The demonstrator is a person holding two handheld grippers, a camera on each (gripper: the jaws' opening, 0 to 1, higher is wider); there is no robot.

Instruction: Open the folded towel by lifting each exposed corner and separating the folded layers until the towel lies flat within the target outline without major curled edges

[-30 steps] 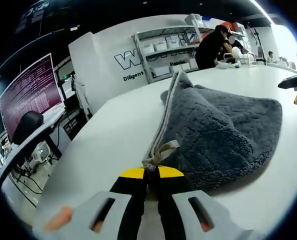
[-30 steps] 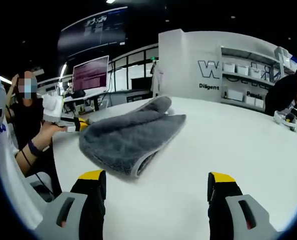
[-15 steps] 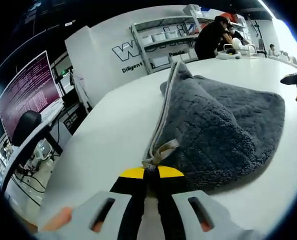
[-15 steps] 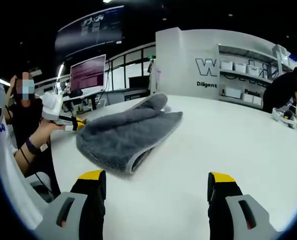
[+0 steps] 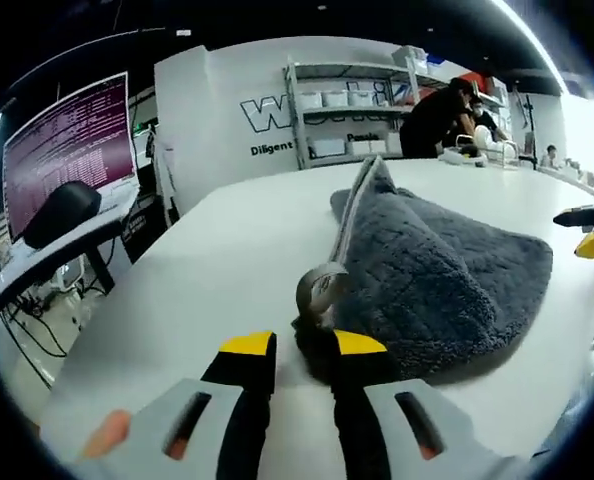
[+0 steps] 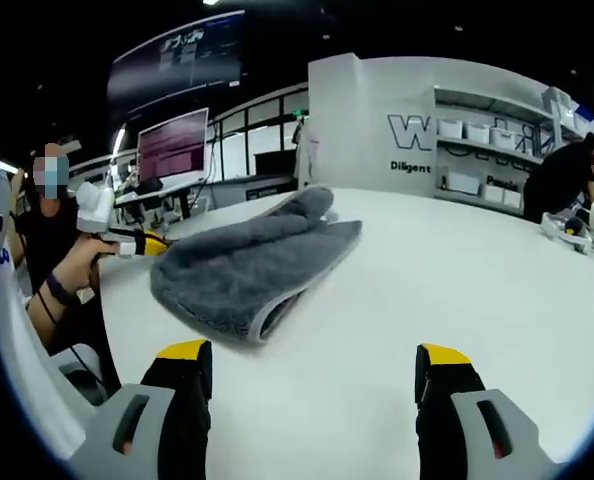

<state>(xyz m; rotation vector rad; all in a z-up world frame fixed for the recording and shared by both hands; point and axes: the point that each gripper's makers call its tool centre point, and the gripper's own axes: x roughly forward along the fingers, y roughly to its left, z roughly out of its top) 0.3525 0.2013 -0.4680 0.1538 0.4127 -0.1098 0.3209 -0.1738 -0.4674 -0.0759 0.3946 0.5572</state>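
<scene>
Left gripper (image 5: 304, 345) slightly parted at grey towel (image 5: 432, 275) corner loop (image 5: 320, 287); right gripper (image 6: 313, 365) wide apart, empty.
Towel lies folded on white table (image 6: 457, 290), just ahead of left jaws; loop could slip out, dropping the corner.

The folded grey terry towel (image 5: 447, 270) lies on the white counter (image 5: 227, 250), just ahead of the left jaws, well ahead of the right jaws.
</scene>
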